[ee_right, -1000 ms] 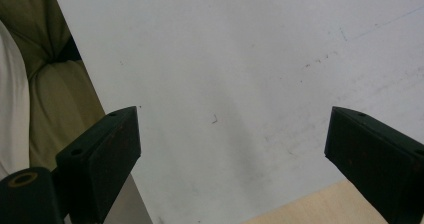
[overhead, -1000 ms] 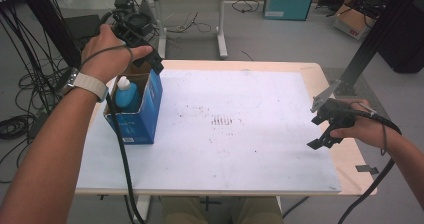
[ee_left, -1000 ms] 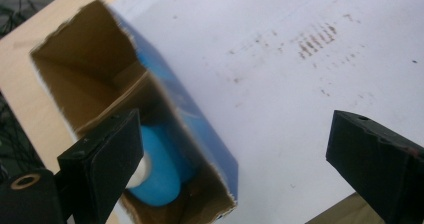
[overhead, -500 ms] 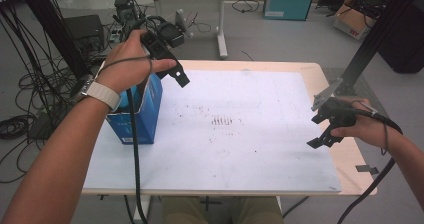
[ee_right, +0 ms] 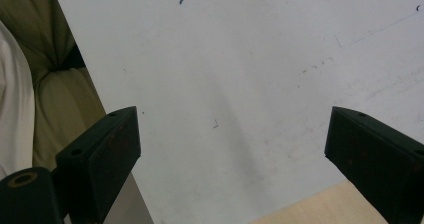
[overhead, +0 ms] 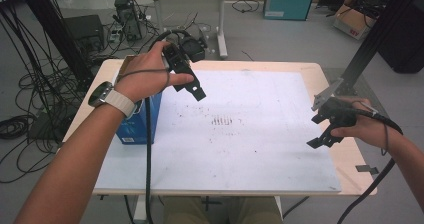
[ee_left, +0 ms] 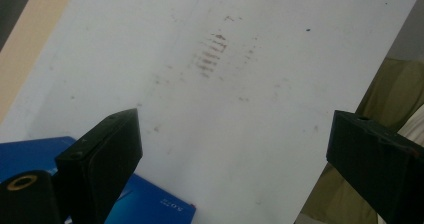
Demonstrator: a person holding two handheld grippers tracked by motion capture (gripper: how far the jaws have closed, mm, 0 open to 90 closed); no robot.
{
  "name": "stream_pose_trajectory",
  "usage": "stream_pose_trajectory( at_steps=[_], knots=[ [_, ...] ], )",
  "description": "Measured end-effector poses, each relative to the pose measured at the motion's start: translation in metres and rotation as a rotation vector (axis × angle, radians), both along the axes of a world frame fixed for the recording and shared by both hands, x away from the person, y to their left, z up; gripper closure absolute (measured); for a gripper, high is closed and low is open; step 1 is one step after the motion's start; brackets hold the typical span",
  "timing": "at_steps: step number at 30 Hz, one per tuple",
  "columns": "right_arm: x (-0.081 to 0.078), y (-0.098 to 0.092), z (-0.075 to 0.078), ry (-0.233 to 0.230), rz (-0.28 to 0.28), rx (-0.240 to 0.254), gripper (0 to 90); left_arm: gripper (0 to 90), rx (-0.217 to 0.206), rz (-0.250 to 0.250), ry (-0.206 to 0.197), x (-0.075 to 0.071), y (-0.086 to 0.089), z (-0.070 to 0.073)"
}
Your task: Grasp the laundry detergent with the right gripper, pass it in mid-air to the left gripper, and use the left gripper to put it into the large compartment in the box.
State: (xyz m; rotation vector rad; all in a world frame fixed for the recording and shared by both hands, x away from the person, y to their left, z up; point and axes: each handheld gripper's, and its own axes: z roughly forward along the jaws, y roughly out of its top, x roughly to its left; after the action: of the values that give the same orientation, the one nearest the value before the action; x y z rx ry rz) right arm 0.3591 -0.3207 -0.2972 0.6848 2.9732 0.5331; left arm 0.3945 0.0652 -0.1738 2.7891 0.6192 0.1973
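Blue cardboard marks the one thing on the worktop (overhead: 300, 79) that matters here: an upright box (overhead: 135, 126) standing near the left edge of the white sheet (overhead: 250, 149), partly hidden in the high view by the person's left forearm. Taking that box as the landmark, the left tongs (overhead: 192, 86) hang just above and to the right of its top, tilted down toward the sheet, jaws spread wide with nothing between them. The left gripper view bears this out: the two black jaws stand far apart over bare white surface, and a corner of the box (ee_left: 150, 206) lies at the lower left, just beside the near jaw. That pose suggests the hand is clear of the box and free to move, rather than poised to grip; whatever sits inside the box cannot be made out.

Well away from the box, across the whole sheet at the right-hand edge of the worktop, the right tongs (overhead: 325, 131) hover low, likewise wide open and empty. Parked there, they seem kept out of the left hand's way, waiting. A smudged patch of dark marks (overhead: 222, 120) lies between box and right tongs.
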Motion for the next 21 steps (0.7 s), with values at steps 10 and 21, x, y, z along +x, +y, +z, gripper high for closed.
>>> stream_pose_trajectory(
  at_steps=[10, 21],
  knots=[
    [0.000, 0.002, -0.002, -0.003, -0.003, 0.011, 7.5, 8.0, 0.004, -0.063, 0.018, -0.008, -0.021, -0.025],
    [0.000, 0.003, -0.001, -0.004, -0.005, 0.030, 7.3, 8.1, -0.017, -0.087, 0.017, -0.008, -0.035, -0.040]
  ],
)
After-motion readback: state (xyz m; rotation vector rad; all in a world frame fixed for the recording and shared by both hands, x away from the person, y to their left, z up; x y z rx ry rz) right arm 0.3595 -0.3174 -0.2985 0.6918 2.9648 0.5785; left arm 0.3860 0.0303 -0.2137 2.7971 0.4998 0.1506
